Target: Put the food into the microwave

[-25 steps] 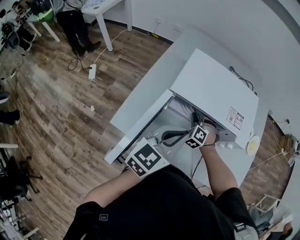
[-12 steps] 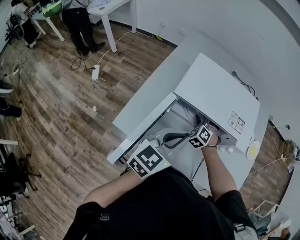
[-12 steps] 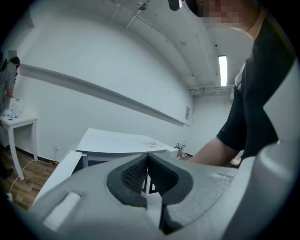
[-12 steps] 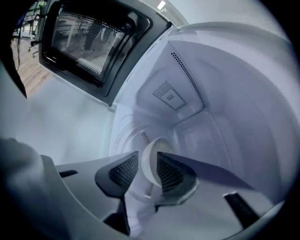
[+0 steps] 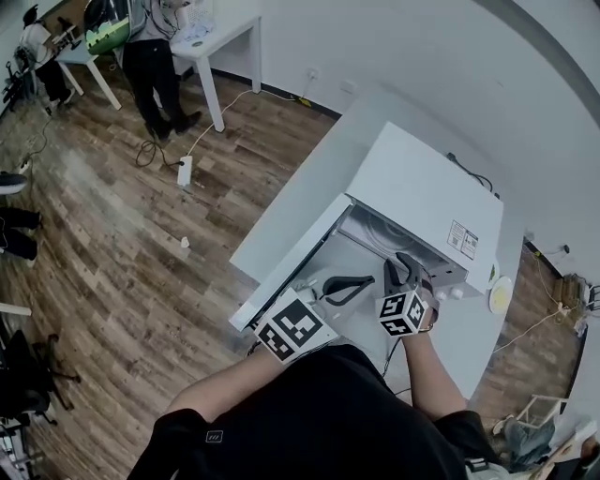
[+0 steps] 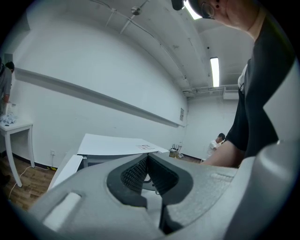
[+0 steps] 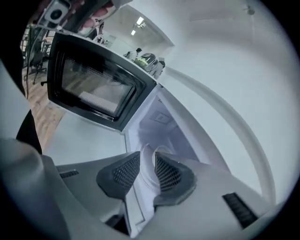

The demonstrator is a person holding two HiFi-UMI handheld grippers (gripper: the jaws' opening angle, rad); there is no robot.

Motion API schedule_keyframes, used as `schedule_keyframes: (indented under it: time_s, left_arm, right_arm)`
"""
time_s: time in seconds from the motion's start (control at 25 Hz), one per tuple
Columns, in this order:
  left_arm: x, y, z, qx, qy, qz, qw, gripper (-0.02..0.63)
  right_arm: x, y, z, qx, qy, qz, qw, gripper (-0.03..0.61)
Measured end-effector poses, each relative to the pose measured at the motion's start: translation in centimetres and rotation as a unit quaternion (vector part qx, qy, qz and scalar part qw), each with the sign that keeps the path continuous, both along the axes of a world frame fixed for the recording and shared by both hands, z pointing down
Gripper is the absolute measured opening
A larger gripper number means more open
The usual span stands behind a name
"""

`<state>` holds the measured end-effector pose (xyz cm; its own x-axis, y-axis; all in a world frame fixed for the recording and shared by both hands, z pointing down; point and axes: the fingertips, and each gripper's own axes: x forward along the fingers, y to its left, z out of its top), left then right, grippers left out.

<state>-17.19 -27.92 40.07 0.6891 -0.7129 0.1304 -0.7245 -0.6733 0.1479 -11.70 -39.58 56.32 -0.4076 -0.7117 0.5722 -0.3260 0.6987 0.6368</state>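
The white microwave [image 5: 427,192] stands on a white table with its door [image 5: 281,248] swung open to the left. A white dish [image 7: 146,169] sits inside the cavity; I cannot see what food is on it. My right gripper [image 5: 405,265] hovers just in front of the opening. Its jaws have just been opening and now stand open with nothing gripped, the dish showing beyond the gap [image 7: 147,157]. My left gripper [image 5: 367,279] is held level over the table in front of the door, pads [image 6: 136,171] touching at the tips, nothing between them.
The door's black-framed window [image 7: 93,86] stands to the left of the cavity. A pale yellow plate [image 5: 502,295] lies on the table [image 5: 328,159] to the right of the microwave. A person [image 5: 155,47] stands by a white desk [image 5: 211,28] across the wooden floor.
The right gripper has drawn back out of the microwave cavity towards me and risen, rolling as it came, and its jaws have opened. The left gripper has shifted a little.
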Motion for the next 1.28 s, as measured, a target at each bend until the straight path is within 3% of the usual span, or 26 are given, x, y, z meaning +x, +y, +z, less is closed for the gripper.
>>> schedule_keyframes:
  time_s: [0.2, 0.32, 0.48, 0.64, 0.8, 1.0, 1.28]
  left_arm:
    - [0.2, 2.7, -0.3, 0.008, 0.004, 0.027, 0.9996, 0.008]
    - [0.0, 4.4, -0.4, 0.010, 0.017, 0.042, 0.9989, 0.008]
    - [0.1, 6.2, -0.1, 0.019, 0.016, 0.054, 0.9982, 0.008]
    - [1.0, 7.6, 0.0, 0.030, 0.006, 0.073, 0.9969, 0.008]
    - [1.8, 8.3, -0.2, 0.029, 0.006, 0.084, 0.9960, 0.008]
    - [3.0, 8.8, -0.5, 0.024, 0.002, 0.071, 0.9972, 0.008]
    - [7.7, 9.5, 0.1, -0.012, 0.005, 0.028, 0.9995, 0.008]
  right_arm:
    - [0.1, 3.9, -2.1, -0.022, -0.051, 0.028, 0.998, 0.093]
    - [-0.3, 6.4, -3.7, -0.057, -0.109, 0.047, 0.991, 0.078]
    - [-0.5, 9.5, -5.4, -0.120, -0.209, 0.081, 0.967, 0.069]
    - [-0.4, 12.4, -7.3, -0.142, -0.264, 0.085, 0.950, 0.060]
    - [0.9, 14.4, -9.0, -0.168, -0.339, 0.095, 0.921, 0.051]
    - [4.3, 16.4, -11.0, -0.190, -0.408, 0.100, 0.887, 0.044]
    - [11.7, 19.5, -14.3, -0.203, -0.465, 0.057, 0.860, 0.041]
